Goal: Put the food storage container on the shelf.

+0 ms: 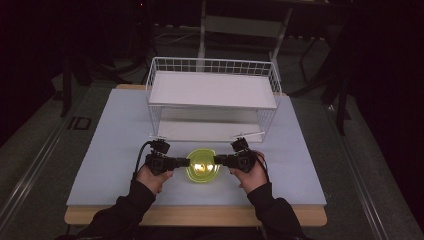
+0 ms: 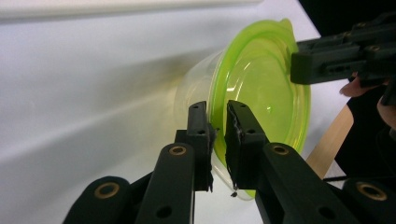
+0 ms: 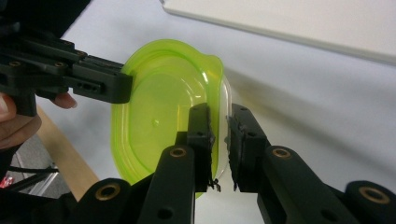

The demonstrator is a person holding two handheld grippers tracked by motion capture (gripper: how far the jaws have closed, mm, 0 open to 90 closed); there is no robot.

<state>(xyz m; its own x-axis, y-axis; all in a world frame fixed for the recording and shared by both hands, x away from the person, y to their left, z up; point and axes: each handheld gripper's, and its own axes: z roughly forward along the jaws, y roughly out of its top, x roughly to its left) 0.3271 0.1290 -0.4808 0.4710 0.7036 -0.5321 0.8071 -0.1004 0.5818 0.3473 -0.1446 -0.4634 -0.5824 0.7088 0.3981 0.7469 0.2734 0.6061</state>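
A clear tub with a lime-green lid sits between my two grippers near the table's front edge. My left gripper is shut on the lid's left rim, and my right gripper is shut on its right rim. In the left gripper view the jaws of the left gripper pinch the edge of the green lid, with the right gripper across from them. In the right gripper view the right gripper clamps the lid, opposite the left gripper. Whether the tub rests on the table is unclear.
A white wire rack with two shelves stands just behind the tub, mid-table. The pale table top has free room to both sides. Its wooden front edge lies close to the person's sleeves. The surroundings are dark.
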